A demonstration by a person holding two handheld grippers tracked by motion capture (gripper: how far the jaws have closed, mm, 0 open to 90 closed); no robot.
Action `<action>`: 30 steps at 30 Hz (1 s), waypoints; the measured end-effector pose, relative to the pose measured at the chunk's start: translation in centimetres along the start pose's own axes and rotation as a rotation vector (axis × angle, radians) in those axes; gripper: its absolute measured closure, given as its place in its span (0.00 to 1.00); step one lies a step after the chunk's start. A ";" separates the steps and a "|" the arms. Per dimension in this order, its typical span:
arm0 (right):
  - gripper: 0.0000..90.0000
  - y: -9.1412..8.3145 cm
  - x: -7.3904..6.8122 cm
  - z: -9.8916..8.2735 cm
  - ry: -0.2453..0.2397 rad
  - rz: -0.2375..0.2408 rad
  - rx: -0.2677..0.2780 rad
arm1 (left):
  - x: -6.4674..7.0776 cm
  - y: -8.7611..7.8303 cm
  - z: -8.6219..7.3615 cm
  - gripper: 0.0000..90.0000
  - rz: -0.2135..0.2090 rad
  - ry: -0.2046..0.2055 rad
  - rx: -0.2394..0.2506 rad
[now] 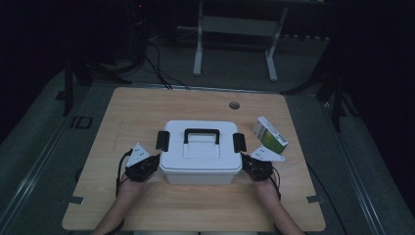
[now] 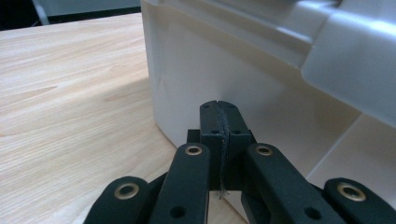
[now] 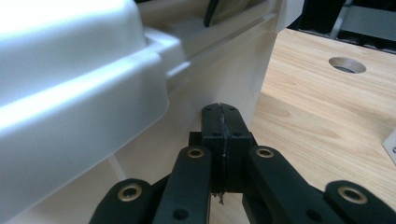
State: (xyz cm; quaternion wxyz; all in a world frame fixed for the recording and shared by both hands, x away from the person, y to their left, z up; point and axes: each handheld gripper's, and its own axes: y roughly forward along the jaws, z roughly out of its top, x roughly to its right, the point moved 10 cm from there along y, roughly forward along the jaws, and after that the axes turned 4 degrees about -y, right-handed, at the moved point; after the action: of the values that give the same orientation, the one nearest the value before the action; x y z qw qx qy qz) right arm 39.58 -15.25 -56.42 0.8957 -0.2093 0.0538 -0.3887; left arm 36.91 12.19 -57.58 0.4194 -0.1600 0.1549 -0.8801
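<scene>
The left claw (image 2: 218, 106) and right claw (image 3: 222, 109) are both pinched fully closed, empty. Each sits near an end wall of the white box (image 1: 200, 156) (contact seems likely, though unclear) on the bench (image 1: 147, 107).

One white lidded box (image 1: 200, 155) with one black handle (image 1: 201, 133) and two black latches (image 1: 162, 141), one green-and-white carton (image 1: 269, 135), two claws (image 1: 155, 161), one bench (image 1: 147, 105).
</scene>
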 end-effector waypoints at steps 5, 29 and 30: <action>1.00 -1.1 0.2 -0.5 0.023 -0.007 0.003 | 1.2 0.0 -0.2 1.00 -0.021 -0.001 0.003; 1.00 -6.6 0.6 -2.7 0.043 -0.041 0.008 | 6.4 0.1 -1.1 1.00 -0.110 0.050 -0.006; 1.00 -6.7 0.6 -2.8 0.045 -0.040 0.009 | 6.6 0.1 -1.1 1.00 -0.118 0.049 -0.006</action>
State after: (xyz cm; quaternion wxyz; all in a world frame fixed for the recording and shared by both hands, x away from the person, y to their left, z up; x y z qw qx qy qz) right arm 34.76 -20.71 -56.09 0.8872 -0.1976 0.0682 -0.4114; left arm 32.63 7.06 -57.61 0.3623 -0.1486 0.1580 -0.9065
